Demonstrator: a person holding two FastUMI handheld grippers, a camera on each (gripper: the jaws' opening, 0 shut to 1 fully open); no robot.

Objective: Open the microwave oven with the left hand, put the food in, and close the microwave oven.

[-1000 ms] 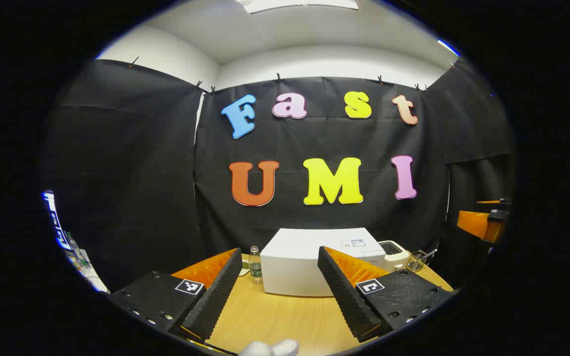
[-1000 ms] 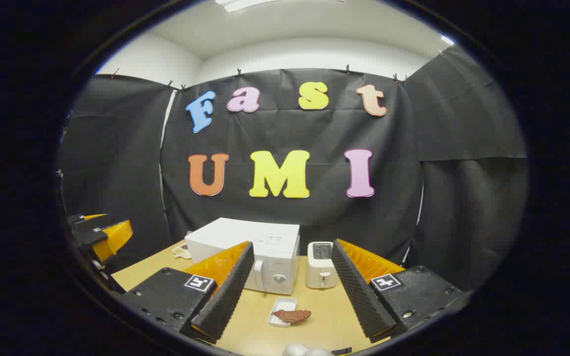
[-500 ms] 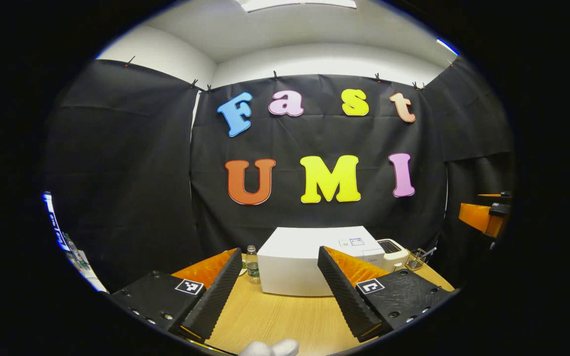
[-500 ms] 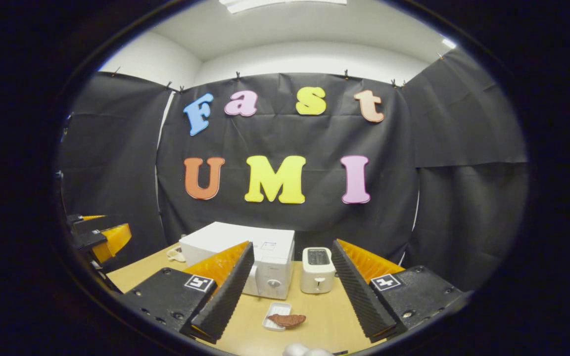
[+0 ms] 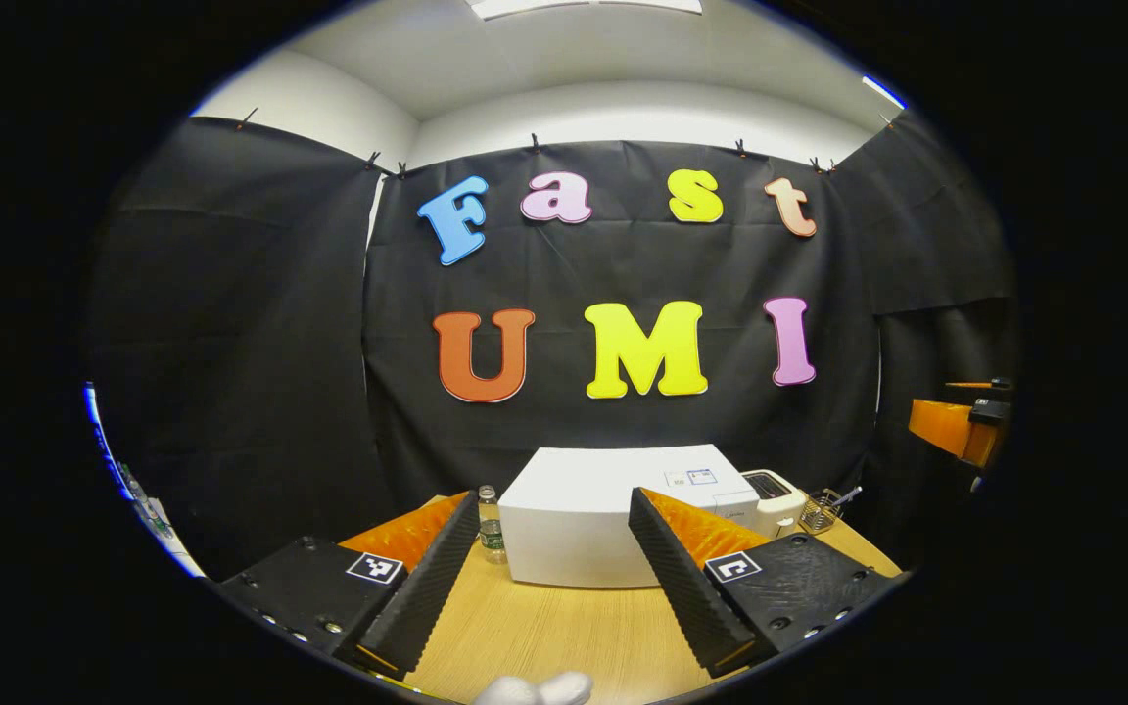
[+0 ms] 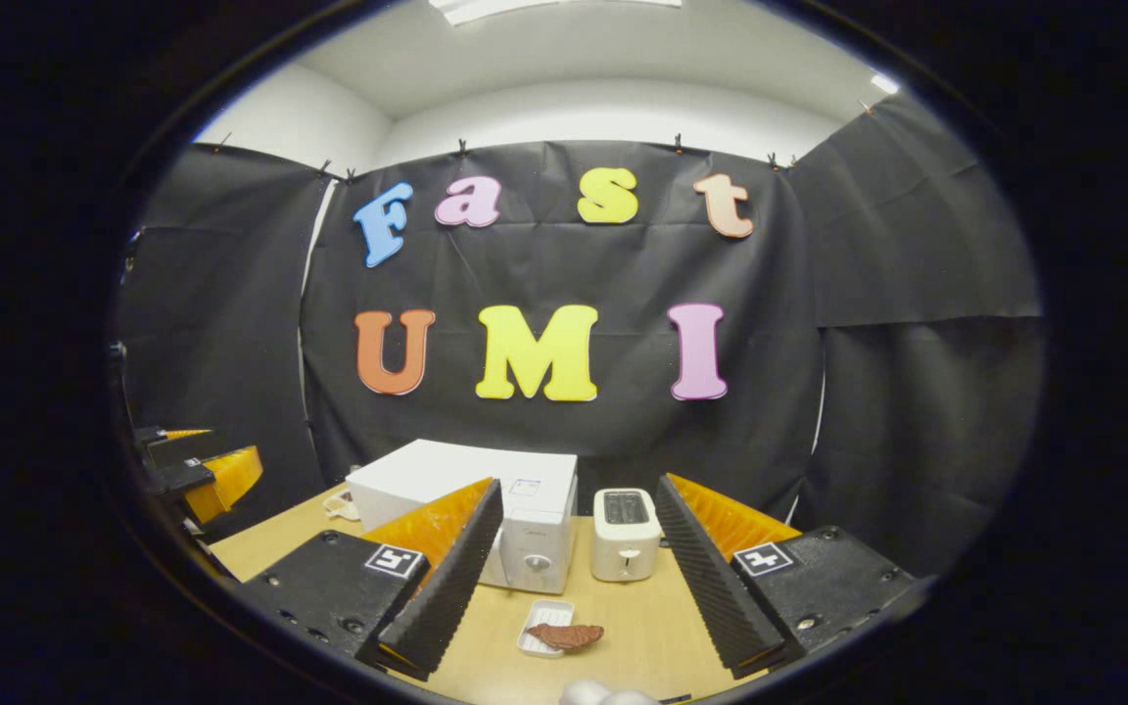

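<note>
The wooden table (image 6: 623, 636) is carrying a boxy white microwave (image 6: 486, 490), door shut, at its far side. A white toaster (image 6: 626, 534) is standing just right of it. Nearer, brown food (image 6: 564, 635) is lying on a small white tray (image 6: 540, 627). I am holding my left gripper (image 5: 554, 568) and right gripper (image 6: 574, 578) wide apart, ridged pads gripping nothing. A clear bottle (image 5: 492, 524) is standing left of the microwave.

A wooden tabletop (image 6: 642, 627) carries a white microwave oven (image 6: 486, 499) at the far side, a toaster (image 6: 626, 534) to its right, and a tray (image 6: 544, 627) of food (image 6: 566, 635) nearer.
</note>
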